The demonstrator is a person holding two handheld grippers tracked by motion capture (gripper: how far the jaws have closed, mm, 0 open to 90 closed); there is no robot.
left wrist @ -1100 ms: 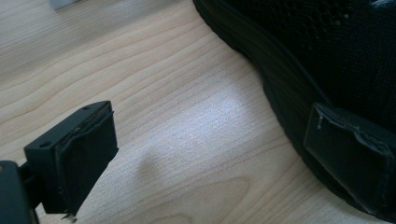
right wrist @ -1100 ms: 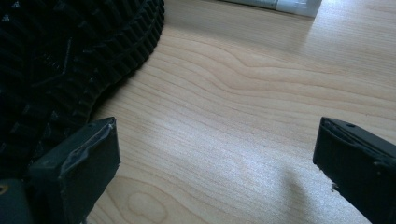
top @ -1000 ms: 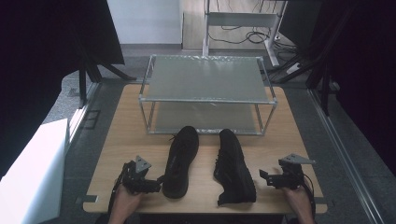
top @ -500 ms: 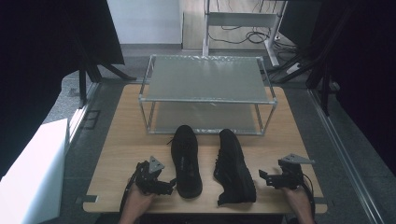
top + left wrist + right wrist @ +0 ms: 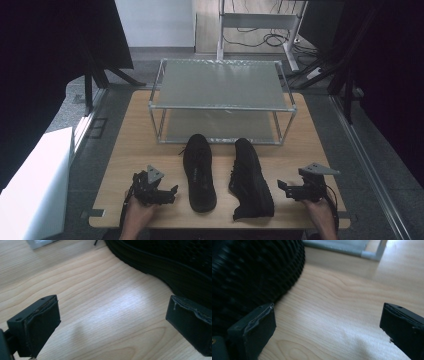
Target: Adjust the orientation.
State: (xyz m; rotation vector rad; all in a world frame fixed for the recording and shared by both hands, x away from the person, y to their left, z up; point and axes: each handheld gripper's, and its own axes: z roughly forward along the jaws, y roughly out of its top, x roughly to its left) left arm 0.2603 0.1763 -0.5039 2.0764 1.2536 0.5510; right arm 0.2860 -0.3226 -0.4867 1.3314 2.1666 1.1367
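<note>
- Left gripper view: the jaws of the left gripper (image 5: 112, 325) stand wide apart, with only bare wood of the table (image 5: 100, 302) between them.
- In this view the black sole edge of the left shoe (image 5: 175, 265) runs just beside the right-hand jaw; I cannot tell if they touch.
- In the right gripper view the right gripper (image 5: 327, 332) also has its jaws wide apart over bare wood, and the ribbed black side of the right shoe (image 5: 249, 272) is just behind one jaw.
- In the high view the two shoes lie side by side, toes toward the metal rack (image 5: 220, 95), just in front of it.
- The left gripper (image 5: 170, 192) is just beside the left shoe (image 5: 199, 172), on its outer side, held by the left hand (image 5: 137, 215).
- The right gripper (image 5: 282, 187) is near the right shoe (image 5: 252, 180), on its outer side, apart from it, held by the right hand (image 5: 320, 212).
- The rack has two shelves and stands at the far half of the table (image 5: 125, 160).
</note>
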